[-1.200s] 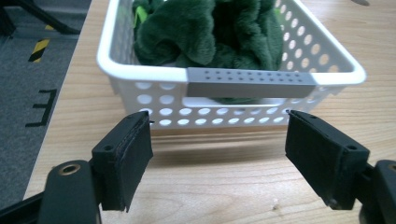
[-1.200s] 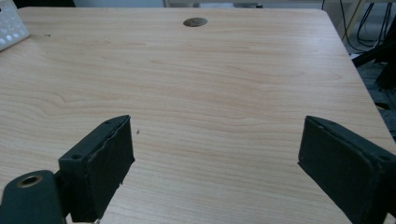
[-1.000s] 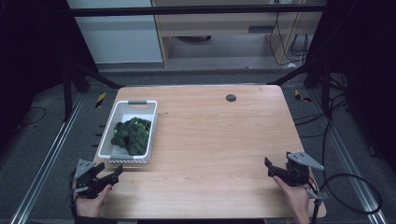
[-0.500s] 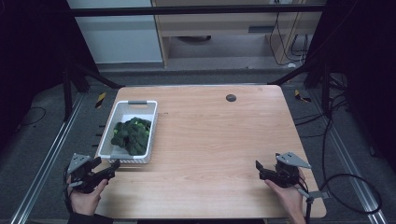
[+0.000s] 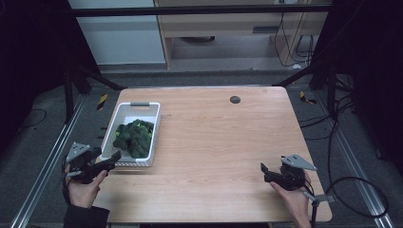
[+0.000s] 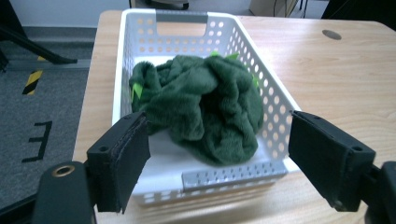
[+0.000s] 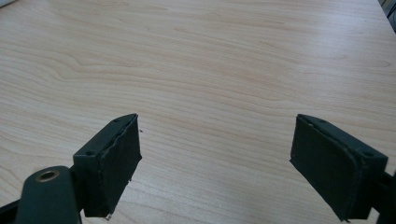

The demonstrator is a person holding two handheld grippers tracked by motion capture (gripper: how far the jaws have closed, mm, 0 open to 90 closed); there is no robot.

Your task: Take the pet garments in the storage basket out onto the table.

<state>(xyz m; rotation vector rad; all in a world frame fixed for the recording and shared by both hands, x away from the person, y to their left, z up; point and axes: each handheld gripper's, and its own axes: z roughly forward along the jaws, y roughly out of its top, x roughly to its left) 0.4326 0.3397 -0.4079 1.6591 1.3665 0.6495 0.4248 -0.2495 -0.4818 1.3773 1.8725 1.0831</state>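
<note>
Left gripper (image 5: 115,156) sits at the near-left table (image 5: 218,142) corner, its tip just at the near end of the white basket (image 5: 119,124); right gripper (image 5: 264,169) hovers low at the near right, well apart from it, nothing between its jaws.

Over to the left gripper view: jaws spread wide, empty, framing the basket's near wall. Risk here, I'd say: push forward this low and the jaws strike that perforated rim, shoving the light basket away. Inside lies a dark green plush cloth (image 6: 205,107), crumpled in a soft heap with bright green tabs poking out.

Right gripper view: jaws released wide over bare wood.
</note>
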